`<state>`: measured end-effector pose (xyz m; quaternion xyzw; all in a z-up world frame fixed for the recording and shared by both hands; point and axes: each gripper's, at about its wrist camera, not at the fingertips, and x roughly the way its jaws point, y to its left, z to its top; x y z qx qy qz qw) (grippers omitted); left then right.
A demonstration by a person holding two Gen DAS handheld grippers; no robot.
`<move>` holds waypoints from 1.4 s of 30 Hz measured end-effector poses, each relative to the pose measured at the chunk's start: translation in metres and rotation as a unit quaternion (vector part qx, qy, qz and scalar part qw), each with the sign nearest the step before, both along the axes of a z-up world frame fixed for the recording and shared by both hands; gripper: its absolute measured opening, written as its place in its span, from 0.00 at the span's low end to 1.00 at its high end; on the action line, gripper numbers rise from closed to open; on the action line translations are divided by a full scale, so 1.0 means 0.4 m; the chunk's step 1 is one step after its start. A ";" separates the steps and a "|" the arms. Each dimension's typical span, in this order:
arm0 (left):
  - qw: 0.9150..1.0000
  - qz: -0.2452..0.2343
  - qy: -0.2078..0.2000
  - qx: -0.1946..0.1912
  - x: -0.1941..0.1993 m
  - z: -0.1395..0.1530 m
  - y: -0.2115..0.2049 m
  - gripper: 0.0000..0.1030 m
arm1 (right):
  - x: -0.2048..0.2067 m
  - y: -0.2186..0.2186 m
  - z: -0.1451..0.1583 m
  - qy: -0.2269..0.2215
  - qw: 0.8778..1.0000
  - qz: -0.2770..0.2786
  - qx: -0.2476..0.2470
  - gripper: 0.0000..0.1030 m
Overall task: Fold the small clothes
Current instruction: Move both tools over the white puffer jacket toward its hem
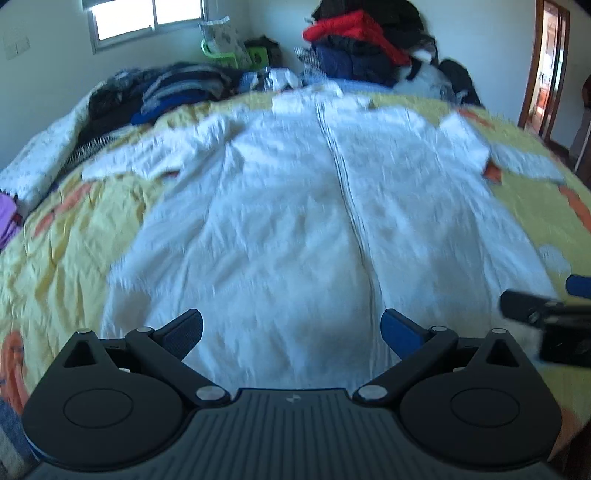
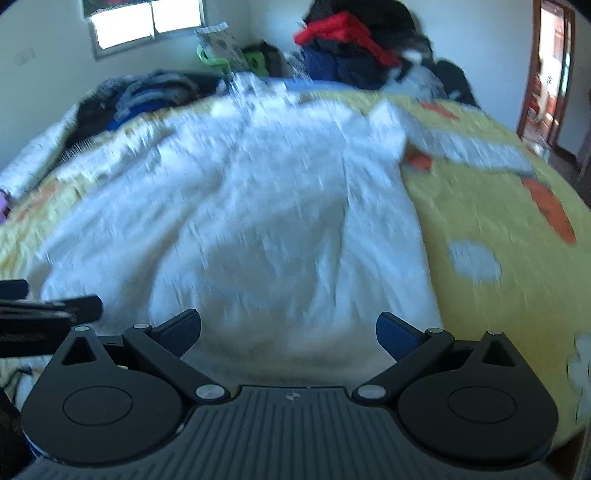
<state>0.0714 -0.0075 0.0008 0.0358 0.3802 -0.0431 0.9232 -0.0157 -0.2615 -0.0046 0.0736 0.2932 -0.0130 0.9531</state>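
A white zip-front garment point(image 1: 295, 206) lies spread flat on the yellow bedspread point(image 1: 74, 236), sleeves out to both sides, zipper running down its middle. My left gripper point(image 1: 291, 332) is open and empty, hovering over the garment's near hem. My right gripper point(image 2: 288, 332) is open and empty over the near hem of the same garment point(image 2: 258, 206), toward its right side. The right gripper also shows at the right edge of the left wrist view point(image 1: 546, 314). The left gripper shows at the left edge of the right wrist view point(image 2: 48, 306). Both views are motion-blurred.
Piles of dark and striped clothes point(image 1: 177, 88) lie at the bed's far left. A heap with a red jacket point(image 1: 354, 33) stands at the far end. A window point(image 1: 147, 18) is in the back wall and a doorway point(image 1: 546, 70) at right.
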 end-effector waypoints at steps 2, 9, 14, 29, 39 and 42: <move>1.000 0.011 -0.005 -0.007 0.043 0.019 0.005 1.00 | 0.040 -0.017 0.034 -0.010 1.000 0.008 0.001 1.00; 0.999 0.040 -0.022 -0.024 0.128 0.056 0.005 1.00 | 0.182 -0.029 0.074 0.004 0.999 0.003 -0.038 1.00; 0.999 0.040 -0.006 -0.021 0.121 0.034 0.010 1.00 | 0.195 -0.027 0.039 0.027 0.999 -0.001 -0.024 1.00; 0.997 0.063 -0.053 -0.010 0.165 0.060 0.039 1.00 | 0.205 -0.034 0.013 0.050 0.998 0.001 -0.036 1.00; 0.996 0.068 -0.056 -0.026 0.353 0.073 0.008 1.00 | 0.397 -0.048 0.049 0.046 0.997 0.021 -0.064 1.00; 0.996 0.070 -0.048 -0.036 0.383 0.065 0.005 1.00 | 0.433 -0.049 0.044 0.050 0.996 0.026 -0.065 1.00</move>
